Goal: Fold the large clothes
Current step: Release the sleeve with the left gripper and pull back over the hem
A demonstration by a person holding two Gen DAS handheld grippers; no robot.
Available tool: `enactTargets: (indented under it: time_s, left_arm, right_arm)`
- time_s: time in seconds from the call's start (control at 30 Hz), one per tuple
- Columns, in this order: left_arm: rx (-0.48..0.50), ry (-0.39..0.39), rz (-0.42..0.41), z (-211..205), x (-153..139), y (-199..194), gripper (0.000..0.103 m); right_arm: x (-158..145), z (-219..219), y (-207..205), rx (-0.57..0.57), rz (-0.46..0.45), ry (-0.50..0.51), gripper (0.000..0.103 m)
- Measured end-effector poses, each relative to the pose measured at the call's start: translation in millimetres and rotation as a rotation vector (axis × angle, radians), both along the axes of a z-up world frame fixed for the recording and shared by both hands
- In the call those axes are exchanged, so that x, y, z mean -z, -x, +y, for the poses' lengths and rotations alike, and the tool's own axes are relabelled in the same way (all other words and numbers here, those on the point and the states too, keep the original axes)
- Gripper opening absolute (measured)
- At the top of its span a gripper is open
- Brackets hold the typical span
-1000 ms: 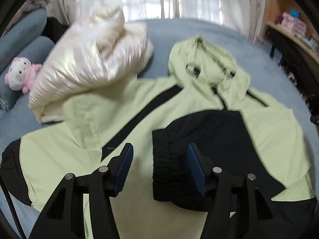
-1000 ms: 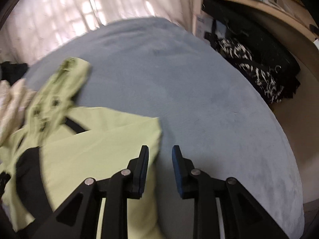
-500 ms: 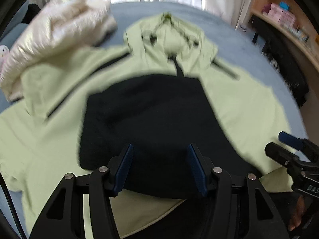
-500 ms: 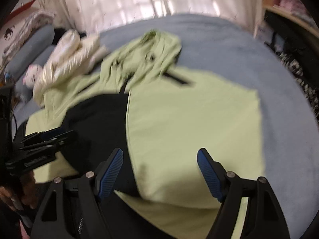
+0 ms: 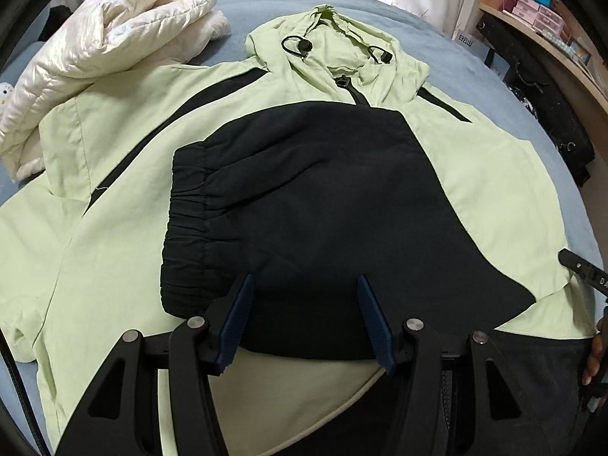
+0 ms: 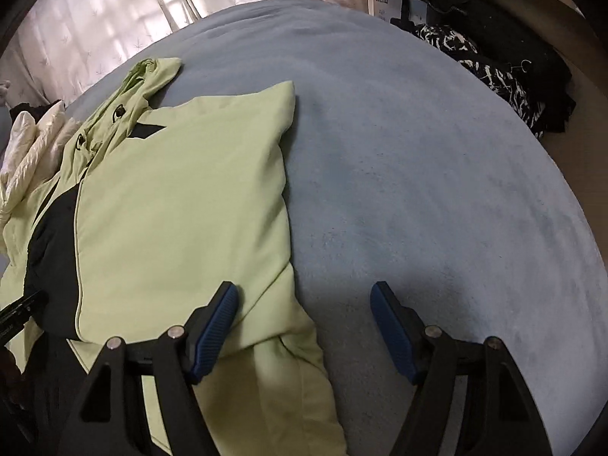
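Note:
A light green hooded jacket (image 5: 114, 197) with black panels lies face up on the blue bed (image 5: 456, 60). Its right sleeve is folded across the chest, so the black sleeve end with the elastic cuff (image 5: 190, 205) lies in the middle. My left gripper (image 5: 307, 311) is open and empty, just above the black sleeve's near edge. In the right wrist view the jacket's folded right side (image 6: 182, 205) fills the left half. My right gripper (image 6: 304, 323) is open and empty over the jacket's right edge, one finger above the cloth and one above the bed (image 6: 437, 174).
A cream puffy jacket (image 5: 95, 45) lies folded at the jacket's far left shoulder. Dark clothes (image 6: 505, 76) lie beside the bed on the right, under a wooden shelf (image 5: 547, 34). Curtains (image 6: 95, 19) hang behind the bed. The right gripper shows at the left wrist view's right edge (image 5: 585, 271).
My right gripper has opened from nearly shut and now hangs over the jacket's right edge. My left gripper has swung from the jacket's left part to the middle, over the black sleeve.

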State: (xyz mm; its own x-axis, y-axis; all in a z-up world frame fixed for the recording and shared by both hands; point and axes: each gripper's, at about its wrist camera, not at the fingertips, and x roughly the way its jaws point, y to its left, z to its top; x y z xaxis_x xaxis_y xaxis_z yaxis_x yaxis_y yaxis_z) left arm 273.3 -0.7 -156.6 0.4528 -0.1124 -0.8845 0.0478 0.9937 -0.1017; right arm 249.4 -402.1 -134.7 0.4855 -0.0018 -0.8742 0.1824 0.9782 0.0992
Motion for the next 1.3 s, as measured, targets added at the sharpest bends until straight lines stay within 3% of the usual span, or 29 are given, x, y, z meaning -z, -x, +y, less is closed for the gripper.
enactTargets:
  time_s: [0.13,0.43,0.73,1.1,1.3]
  left_arm:
    - [-0.007,-0.005,0.008,-5,-3,4,0.065]
    - [-0.052,0.024,0.015,5,-19,33,0.066]
    - [-0.100,-0.014,-0.006,21,-39,91,0.066]
    - [-0.165,0.026,-0.023,63,-71,179,0.066]
    - [-0.201,0.045,-0.040,94,-84,208,0.066]
  right_arm:
    - [-2,7,2,0.015,-0.004,0.039,0.072]
    - [-19,17,29,0.014,-0.041,0.008,0.072]
    - [-43,45,88,0.035,-0.087,-0.077,0.072]
    - [-50,98,154,-0.020,-0.068,-0.139,0.072]
    - [-56,129,178,-0.070,-0.053,-0.141,0.072]
